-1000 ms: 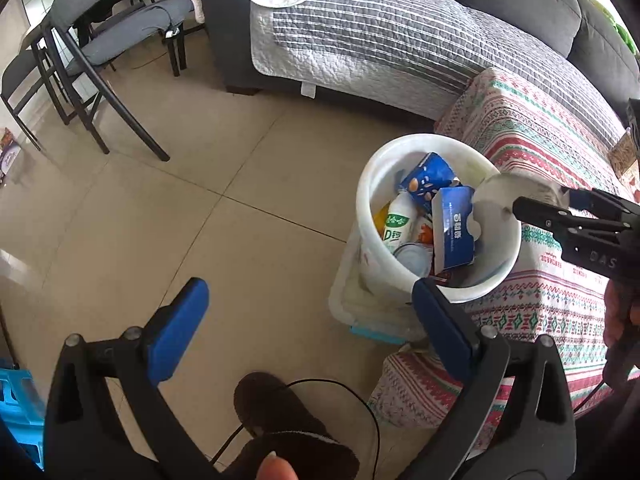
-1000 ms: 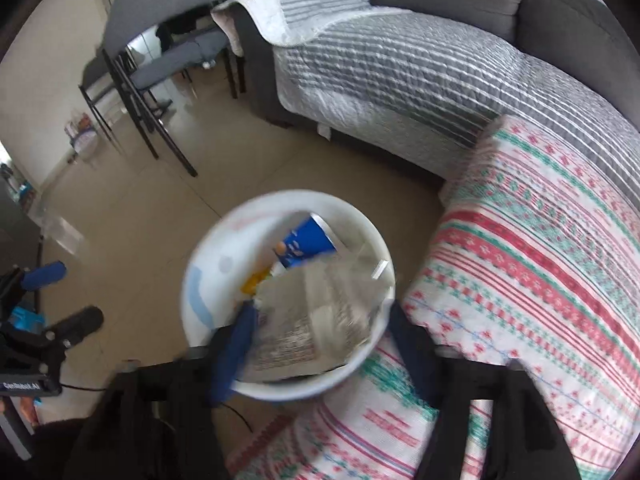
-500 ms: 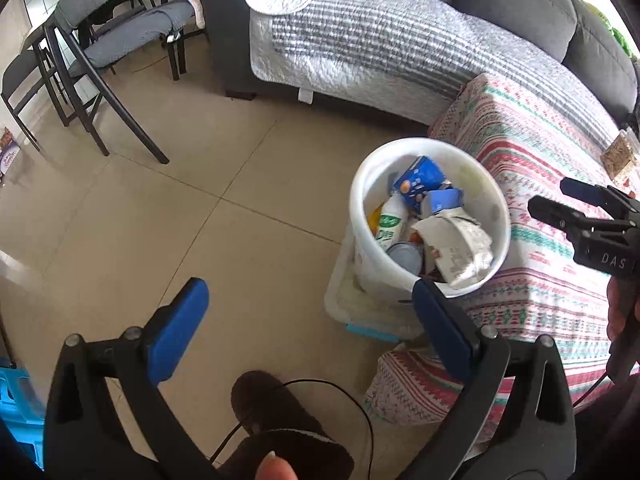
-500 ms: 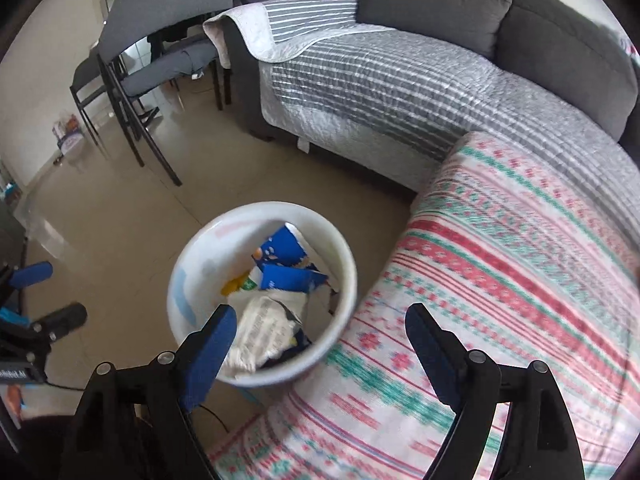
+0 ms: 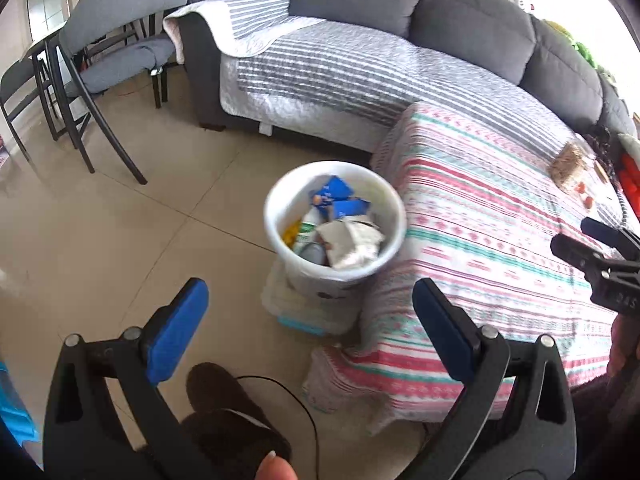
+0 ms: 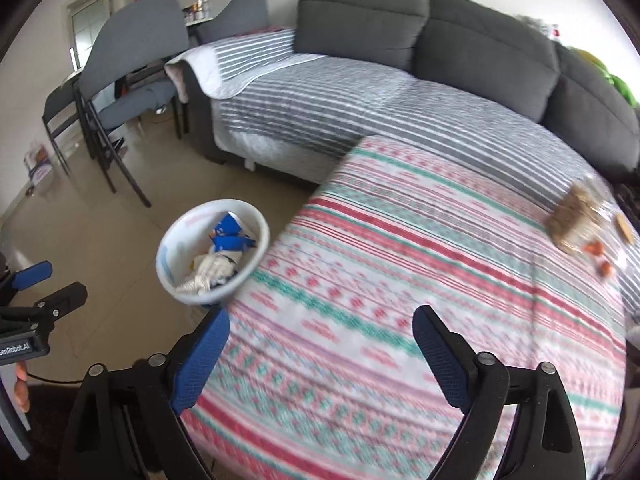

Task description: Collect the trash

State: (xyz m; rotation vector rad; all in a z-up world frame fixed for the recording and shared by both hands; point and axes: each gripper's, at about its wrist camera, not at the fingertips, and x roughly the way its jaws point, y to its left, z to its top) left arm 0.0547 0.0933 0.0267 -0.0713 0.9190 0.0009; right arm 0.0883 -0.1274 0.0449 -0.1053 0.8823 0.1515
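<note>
Both sets of jaws are standing spread wide and gripping nothing: the left gripper (image 5: pixel 306 320) is hanging over the floor with the white bin (image 5: pixel 280 236) just ahead of its jaws, and the right gripper (image 6: pixel 320 354) is hovering over the striped tablecloth (image 6: pixel 400 280). Far ahead and right of the right jaws, a tan wrapper (image 6: pixel 574 216) is lying near small orange scraps (image 6: pixel 600 258). It looks light, crinkly and soft, so pinching a raised edge should be working best.

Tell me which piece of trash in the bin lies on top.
The crumpled white wrapper, at the bin's table-side rim; the blue cartons and the bottle sit behind and partly under it.
</note>
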